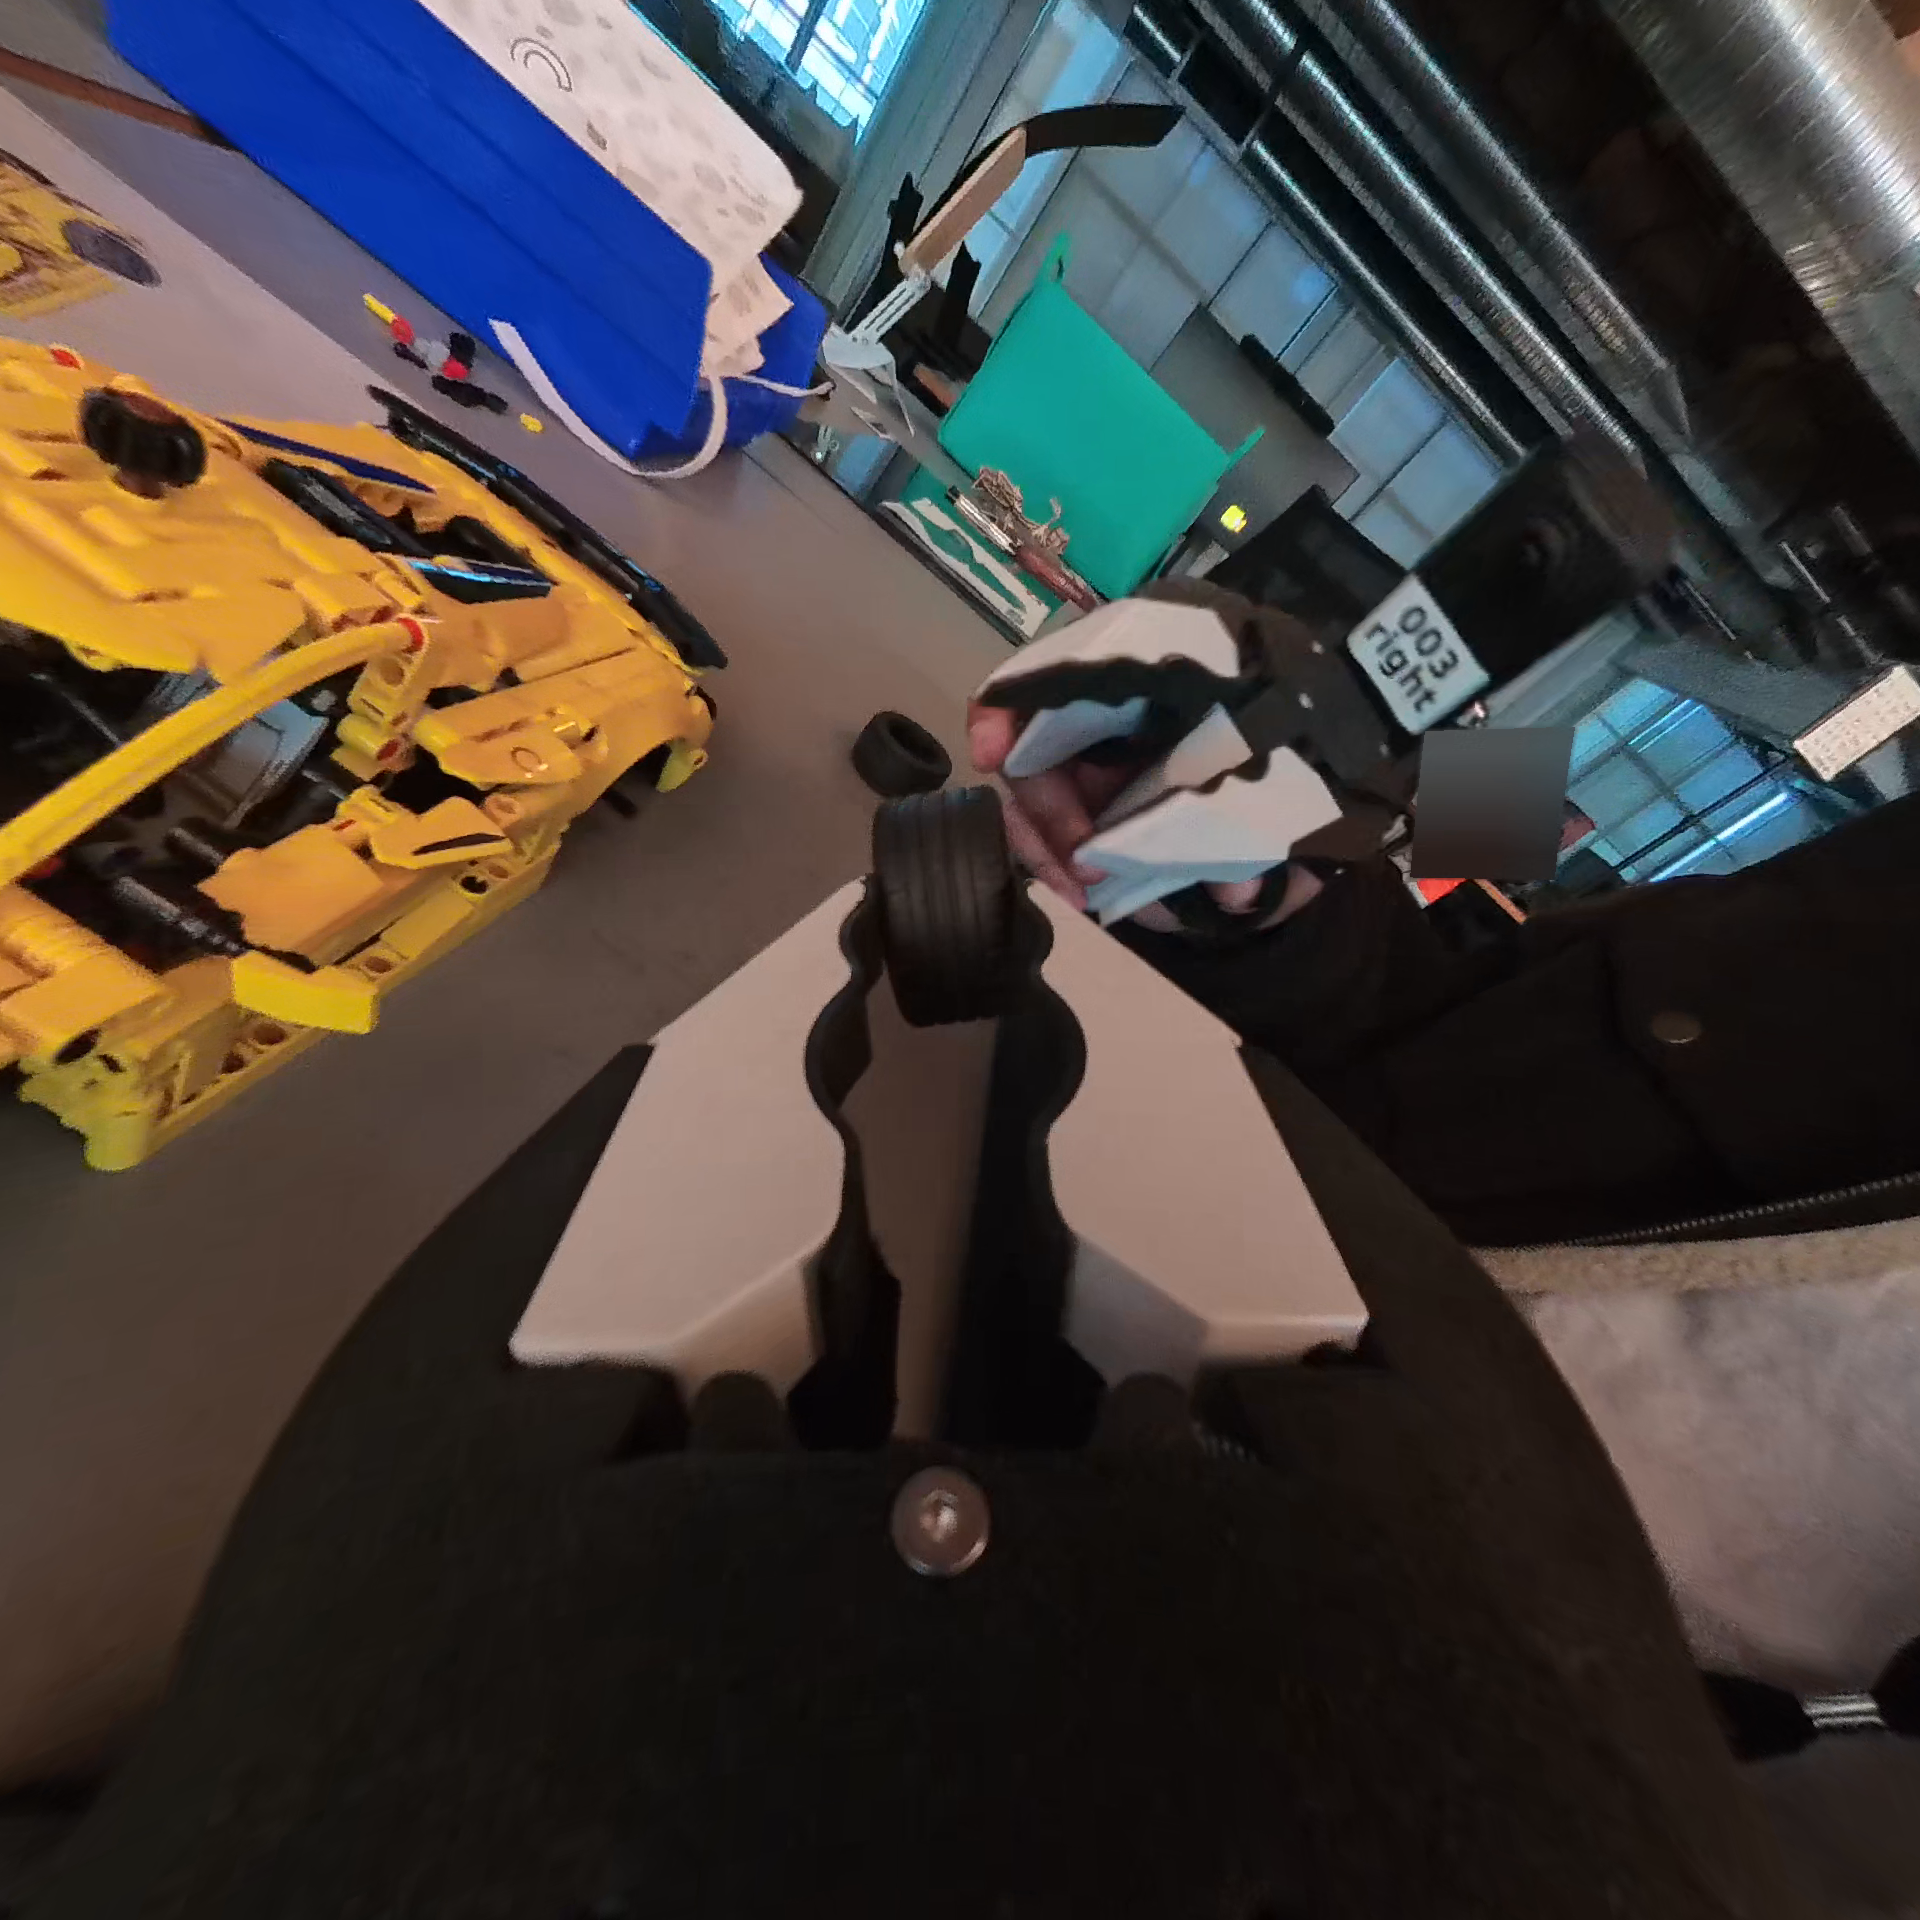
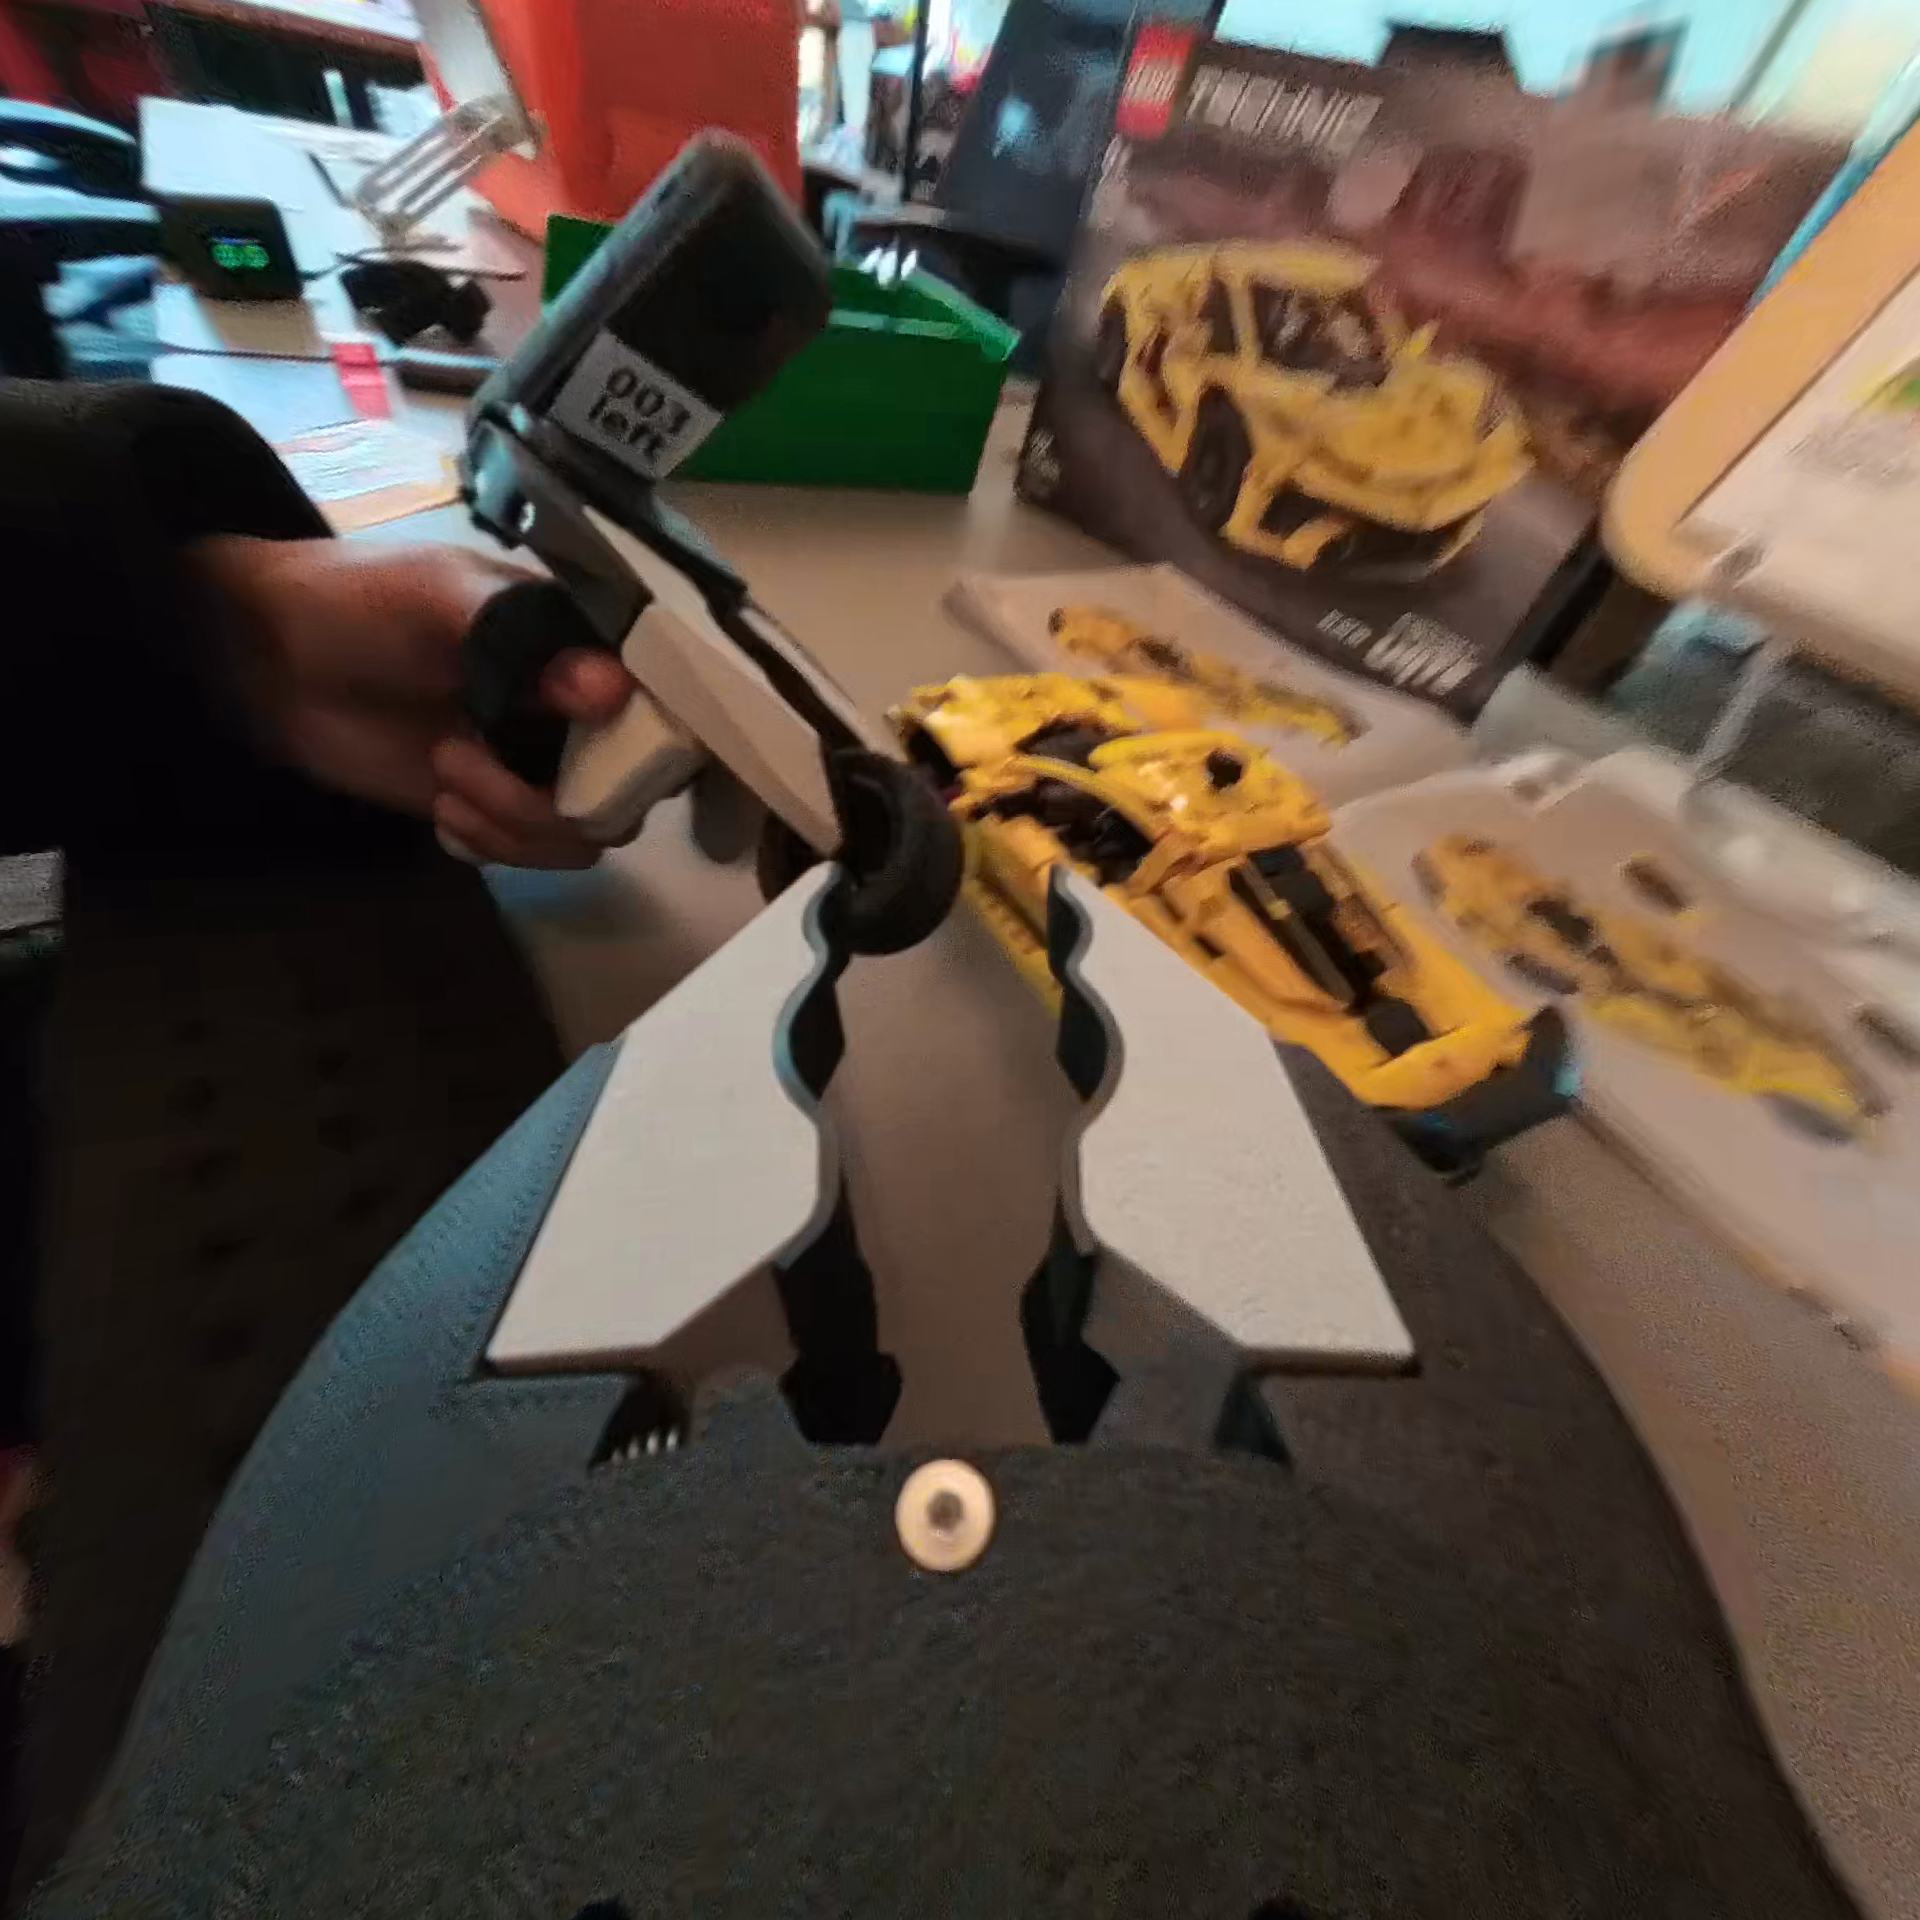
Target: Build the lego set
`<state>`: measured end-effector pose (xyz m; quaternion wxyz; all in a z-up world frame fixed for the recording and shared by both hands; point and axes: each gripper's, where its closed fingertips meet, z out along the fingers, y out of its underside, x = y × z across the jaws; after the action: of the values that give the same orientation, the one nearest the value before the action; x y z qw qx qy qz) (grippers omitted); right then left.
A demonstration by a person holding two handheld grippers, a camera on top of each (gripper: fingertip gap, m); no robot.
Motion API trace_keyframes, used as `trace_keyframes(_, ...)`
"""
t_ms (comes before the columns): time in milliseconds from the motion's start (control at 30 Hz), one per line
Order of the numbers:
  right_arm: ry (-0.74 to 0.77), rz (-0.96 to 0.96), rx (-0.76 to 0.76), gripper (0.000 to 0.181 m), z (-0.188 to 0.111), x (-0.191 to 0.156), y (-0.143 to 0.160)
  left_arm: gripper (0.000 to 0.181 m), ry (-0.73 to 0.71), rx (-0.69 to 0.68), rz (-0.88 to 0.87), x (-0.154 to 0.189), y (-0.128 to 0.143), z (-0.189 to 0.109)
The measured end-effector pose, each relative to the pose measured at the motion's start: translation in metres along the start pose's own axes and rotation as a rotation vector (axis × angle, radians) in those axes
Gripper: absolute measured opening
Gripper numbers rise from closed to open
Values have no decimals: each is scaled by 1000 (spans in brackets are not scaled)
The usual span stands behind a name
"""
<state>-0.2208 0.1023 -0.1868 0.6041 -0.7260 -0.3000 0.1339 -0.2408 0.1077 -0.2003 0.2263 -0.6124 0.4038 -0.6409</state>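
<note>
While the left gripper (image 1: 940, 935) pinches a small black ribbed rubber tyre (image 1: 943, 902) between the tips of its two white fingers with wavy black pads, the right gripper (image 2: 940, 904) faces it with its fingers spread apart and nothing held between them. In the right wrist view the tyre (image 2: 899, 864) sits just past the tip of the right gripper's left finger, touching or nearly touching it; which one cannot be told through the blur. A second loose black tyre (image 1: 900, 750) lies on the grey table top (image 1: 810, 582), just beyond the left gripper's fingertips. To the left of those fingers rests the partly built yellow brick sports car (image 1: 312, 748), its near wheel arch without a wheel. From the right gripper's view the same car (image 2: 1195, 862) lies beyond and to the right of the open fingers, with a printed instruction booklet (image 2: 1153, 644) behind it and the set's dark cardboard box bearing a picture of a yellow car (image 2: 1351, 416) standing farther back. Small loose red, yellow and black pieces (image 1: 442, 358) lie far ahead of the left fingers, beside a blue plastic bin (image 1: 468, 208).
</note>
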Motion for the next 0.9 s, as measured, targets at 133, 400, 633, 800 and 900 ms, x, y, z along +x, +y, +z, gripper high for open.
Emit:
trace_keyframes(133, -86, 103, -18, 16, 11, -12, 7, 24, 23, -46, 47, 8, 7, 5)
trace_keyframes(400, -428, 469, 64, 7, -7, -36, -17, 23, 222, 40, 78, 47, -3, -2)
trace_keyframes(633, -620, 694, 124, 7, -17, -44, -35, 21, 365, 69, 60, 71, -6, -7)
trace_keyframes(800, -534, 674, 166, 8, -11, -35, -38, 21, 360, 105, 7, 65, -13, -10)
trace_keyframes(900, -329, 436, 194, 16, -11, -26, -36, 21, 338, 109, -8, 59, -13, -9)
